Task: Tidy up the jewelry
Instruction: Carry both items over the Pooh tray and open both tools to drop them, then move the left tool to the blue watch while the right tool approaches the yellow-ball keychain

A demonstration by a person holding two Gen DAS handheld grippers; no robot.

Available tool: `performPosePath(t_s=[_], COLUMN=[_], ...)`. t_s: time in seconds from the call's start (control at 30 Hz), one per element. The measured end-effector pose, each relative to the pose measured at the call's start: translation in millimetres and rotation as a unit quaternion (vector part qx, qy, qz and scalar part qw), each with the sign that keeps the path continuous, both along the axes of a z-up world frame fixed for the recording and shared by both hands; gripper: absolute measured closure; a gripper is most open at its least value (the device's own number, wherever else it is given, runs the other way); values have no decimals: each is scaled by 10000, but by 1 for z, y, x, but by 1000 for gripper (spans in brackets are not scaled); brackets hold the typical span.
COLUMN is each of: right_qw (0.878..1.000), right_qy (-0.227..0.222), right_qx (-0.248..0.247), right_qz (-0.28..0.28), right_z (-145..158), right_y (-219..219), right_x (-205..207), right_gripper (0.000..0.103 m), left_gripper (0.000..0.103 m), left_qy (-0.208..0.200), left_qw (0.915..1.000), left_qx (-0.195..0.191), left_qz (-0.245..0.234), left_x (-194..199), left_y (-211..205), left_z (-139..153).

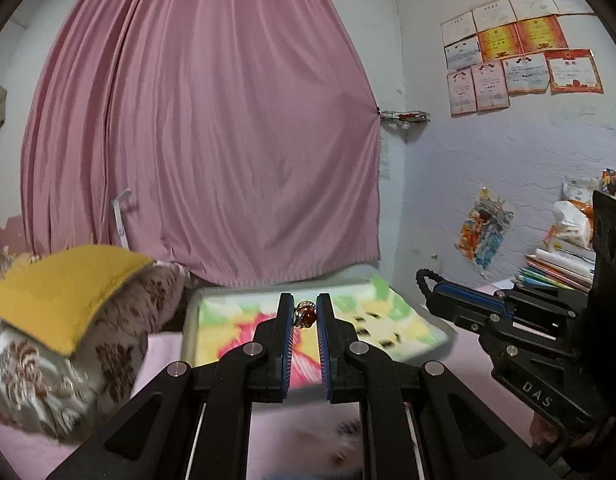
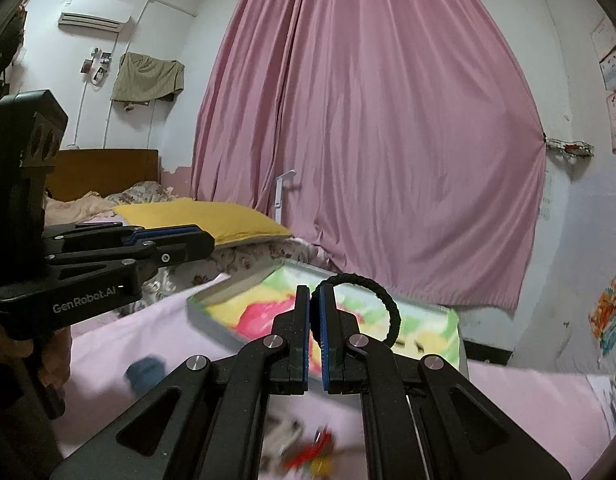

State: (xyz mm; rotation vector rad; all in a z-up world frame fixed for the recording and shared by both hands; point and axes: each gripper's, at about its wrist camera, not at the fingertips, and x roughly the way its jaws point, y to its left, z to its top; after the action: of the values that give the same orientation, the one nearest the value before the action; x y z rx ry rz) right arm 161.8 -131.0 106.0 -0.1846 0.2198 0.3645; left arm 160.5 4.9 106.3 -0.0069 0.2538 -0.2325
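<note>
My left gripper (image 1: 306, 308) is shut on a small ring with a red stone (image 1: 305, 315), held in the air above the pink bedsheet. My right gripper (image 2: 316, 300) is shut on a black braided bracelet (image 2: 382, 298), whose loop sticks out up and to the right of the fingertips. A colourful flower-patterned tray (image 1: 372, 312) lies on the bed beyond both grippers; it also shows in the right wrist view (image 2: 424, 334). Each gripper appears in the other's view: the right one (image 1: 428, 284), the left one (image 2: 206, 242).
Blurred loose jewelry pieces (image 2: 312, 446) lie on the pink sheet below the right gripper, with a blue object (image 2: 146, 368) to the left. A yellow pillow (image 1: 64, 288) on a floral quilt lies at left. A pink curtain (image 1: 212, 120) hangs behind. Stacked books (image 1: 556, 268) sit at right.
</note>
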Motion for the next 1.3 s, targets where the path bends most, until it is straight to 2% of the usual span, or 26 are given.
performPosePath(t_s=[0.17,0.27,0.43,0.63,0.7,0.9,1.0,1.07,1.13,1.17,1.2,1.23,1.3], right_qw=[9996,9965,9820,9562,9513,9401,9398,9436,9465,9488,9508,9538,9593], right_qy=[276,819,1874,2895,3049,3376,3382,3281,3195,3123,3063,2965,2777], right_qx=[65,142,253,422,442,415,428,399,429,453,461,475,504], right_qz=[-5,32,31,105,133,237,260,186,158,135,117,98,26], right_z=[3,-8,-40,-74,-81,-93,-94,-91,-89,-86,-84,-81,-73], right_y=[7,12,7,-6,-7,-1,-2,-4,-7,-9,-11,-14,-18], right_x=[50,85,129,159,163,167,164,159,153,149,145,140,130], right_gripper=[99,99,99,99,99,98,98,95,83,69,63,63,63], left_gripper=[92,92,92,92,92,92,92,92,87,76,63,60,46], left_qy=[315,818,1857,2930,3125,3437,3456,3422,3355,3332,3300,3213,3034], left_qw=[9995,9966,9820,9547,9485,9380,9373,9385,9405,9407,9413,9436,9493], left_qx=[-44,-111,-329,-508,-496,-389,-375,-385,-490,-587,-663,-758,-798], left_qz=[33,57,64,-119,-159,-228,-265,-256,-233,-238,-241,-260,-201], left_x=[45,75,120,153,158,166,166,163,159,157,155,150,140], left_y=[14,23,36,41,39,33,33,35,40,43,45,48,50], left_z=[-1,-9,-32,-71,-82,-97,-99,-96,-93,-91,-89,-87,-81])
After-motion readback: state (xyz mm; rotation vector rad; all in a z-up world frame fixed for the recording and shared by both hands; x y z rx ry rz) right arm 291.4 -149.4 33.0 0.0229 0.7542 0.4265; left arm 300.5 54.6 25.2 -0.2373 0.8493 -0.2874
